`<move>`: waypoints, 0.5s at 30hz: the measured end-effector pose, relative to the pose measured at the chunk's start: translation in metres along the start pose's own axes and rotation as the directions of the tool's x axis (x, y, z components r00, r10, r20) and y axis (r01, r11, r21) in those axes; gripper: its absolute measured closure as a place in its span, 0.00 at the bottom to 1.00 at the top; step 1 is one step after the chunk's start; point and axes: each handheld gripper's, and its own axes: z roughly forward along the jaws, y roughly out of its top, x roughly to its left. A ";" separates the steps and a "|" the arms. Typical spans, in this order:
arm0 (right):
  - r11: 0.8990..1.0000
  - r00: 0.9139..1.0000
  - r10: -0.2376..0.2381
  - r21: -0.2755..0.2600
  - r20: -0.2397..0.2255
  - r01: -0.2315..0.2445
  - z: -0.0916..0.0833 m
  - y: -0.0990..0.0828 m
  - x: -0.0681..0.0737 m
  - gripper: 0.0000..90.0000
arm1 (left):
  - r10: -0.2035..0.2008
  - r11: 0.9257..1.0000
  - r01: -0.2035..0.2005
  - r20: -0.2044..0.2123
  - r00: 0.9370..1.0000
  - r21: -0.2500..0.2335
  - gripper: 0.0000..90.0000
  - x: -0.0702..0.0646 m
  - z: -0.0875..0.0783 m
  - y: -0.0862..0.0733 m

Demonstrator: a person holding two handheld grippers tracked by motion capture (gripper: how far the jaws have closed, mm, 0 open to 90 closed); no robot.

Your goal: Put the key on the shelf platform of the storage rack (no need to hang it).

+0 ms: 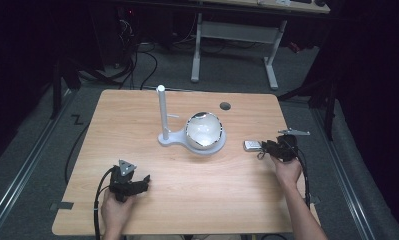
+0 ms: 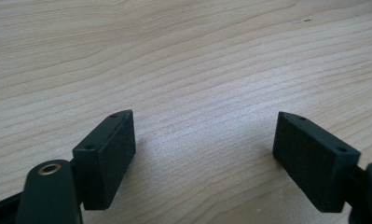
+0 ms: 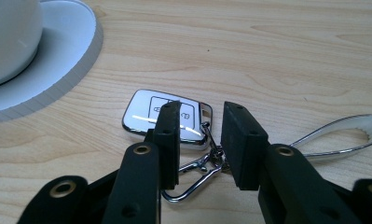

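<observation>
A dim room with grey carpet surrounds a light wooden table (image 1: 137,115); beyond its far edge stands the white frame of another desk (image 1: 234,47), with dark cables trailing over the floor at the left. Near the table's middle sits a white stand (image 1: 174,138) — a flat base with an upright post (image 1: 162,112) — and a shiny rounded bowl (image 1: 203,131) rests on the base's wide end. A small dark hole (image 1: 225,106) marks the tabletop behind it. The left gripper (image 1: 146,181) lies low over the near-left part of the table in the person's left hand (image 1: 116,210); in the left gripper view its jaws stand spread wide, with bare wood grain between them and nothing touched. The right gripper (image 1: 263,147) is held at the right side by the right hand (image 1: 287,172). In the right gripper view its jaws are parted by a narrow gap and hold nothing — between and just beyond them lies a silver-edged car key fob (image 3: 151,114) flat on the wood, its chain and metal clasp (image 3: 193,179) running back under the jaws. A chrome loop (image 3: 347,135) lies to the right of the jaws. The fob sits near the stand's base, apart from it.
</observation>
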 end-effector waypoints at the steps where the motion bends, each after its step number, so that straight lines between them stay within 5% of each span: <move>1: 1.000 1.000 0.002 0.007 0.003 -0.002 0.002 0.000 -0.001 0.76 | 0.000 1.000 0.000 0.000 1.000 0.000 0.24 0.000 0.000 0.000; 15: 0.998 0.999 0.045 0.039 -0.002 -0.045 0.017 0.002 -0.009 0.77 | 0.000 1.000 0.000 -0.001 1.000 0.000 0.24 0.000 0.000 0.000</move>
